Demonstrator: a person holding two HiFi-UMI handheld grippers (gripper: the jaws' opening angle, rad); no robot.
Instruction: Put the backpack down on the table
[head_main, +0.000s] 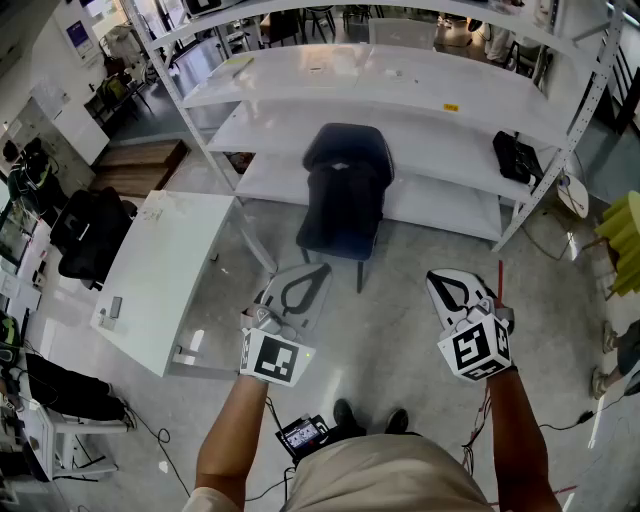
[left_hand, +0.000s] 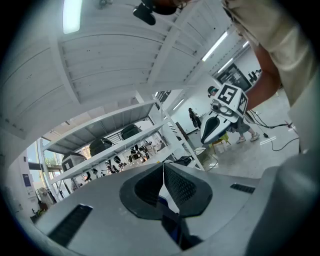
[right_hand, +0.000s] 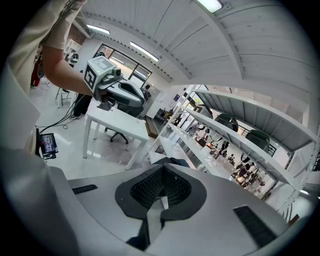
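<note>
A dark navy backpack (head_main: 345, 190) stands upright against the front of the white shelf rack (head_main: 420, 125), straight ahead of me in the head view. A white table (head_main: 165, 265) stands to the left of it with a small grey item on it. My left gripper (head_main: 318, 270) is held out in the air short of the backpack, shut with nothing between its jaws. My right gripper (head_main: 441, 277) hangs to the right, also shut and empty. In the right gripper view the backpack's top (right_hand: 172, 162) peeks over the closed jaws of the right gripper (right_hand: 162, 171), and the table (right_hand: 116, 120) lies at the left.
A black bag (head_main: 516, 156) lies on the rack's lower shelf at the right. Another black bag (head_main: 90, 232) sits left of the table. A small screen device (head_main: 304, 435) and cables lie on the floor by my feet. Yellow furniture (head_main: 624, 232) stands at the right edge.
</note>
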